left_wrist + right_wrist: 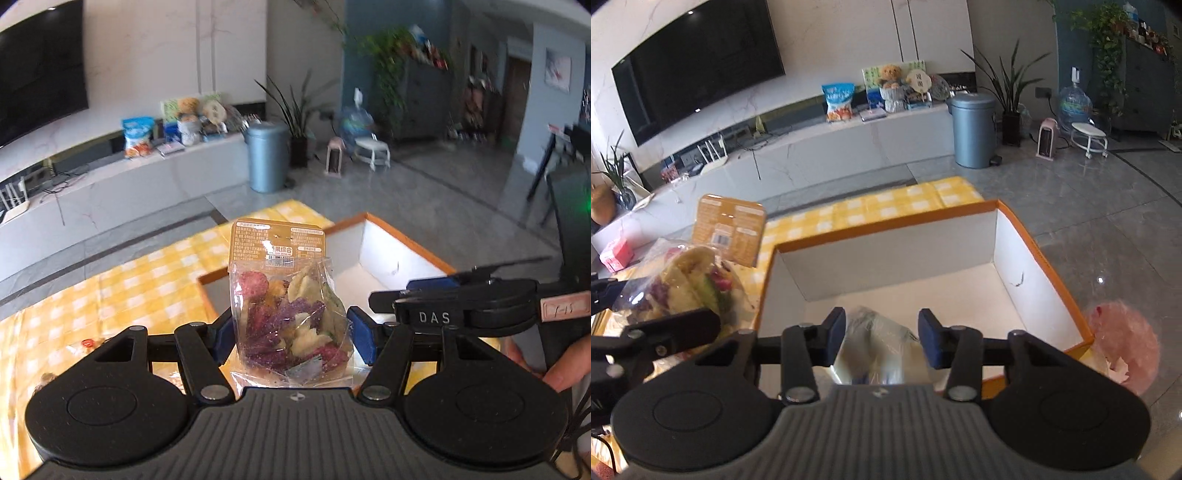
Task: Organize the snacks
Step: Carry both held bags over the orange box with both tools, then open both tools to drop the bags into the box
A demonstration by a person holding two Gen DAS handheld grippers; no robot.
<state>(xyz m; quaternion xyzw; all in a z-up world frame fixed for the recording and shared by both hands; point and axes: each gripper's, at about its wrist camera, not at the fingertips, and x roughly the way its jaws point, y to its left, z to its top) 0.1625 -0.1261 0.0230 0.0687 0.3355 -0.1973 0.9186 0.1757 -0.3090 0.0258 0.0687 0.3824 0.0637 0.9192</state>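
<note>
Grey tiled floor, white marble wall with black television (wall-mounted), low white console, daylight.

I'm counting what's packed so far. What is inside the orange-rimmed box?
The orange-rimmed box shows bare white floor and walls. Its near part is hidden behind the right hand-held gripper and its clear packet.

This is a home living room. A large dark television hangs on a pale marble-look wall above a long low white media unit that carries a teddy bear and a snack bag. Potted plants, a blue-grey pedal bin, a small pink heater and a water jug stand on the glossy grey tiled floor.
</note>
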